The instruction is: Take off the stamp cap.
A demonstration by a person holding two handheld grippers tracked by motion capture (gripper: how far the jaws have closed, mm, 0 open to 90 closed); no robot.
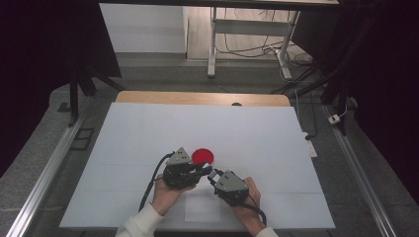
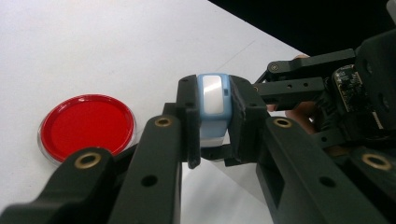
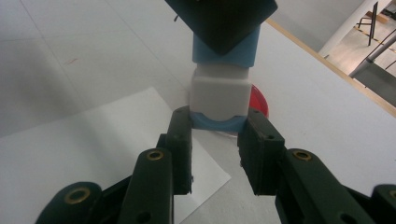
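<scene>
Two grippers, left [image 2: 212,135] and right [image 3: 217,140], each clamped on opposite ends of one blue-white case [image 3: 219,88], just beside red dish [image 2: 86,123].

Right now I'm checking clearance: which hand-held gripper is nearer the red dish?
Left. The left hand-held gripper sits right beside the red dish, just below it in the high view; the right hand-held gripper lies farther off, lower right.

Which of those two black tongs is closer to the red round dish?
The left tongs: their tips sit right beside the red dish, gripping the blue-and-white block. The right tongs hold the block's other end, farther from the dish.
</scene>
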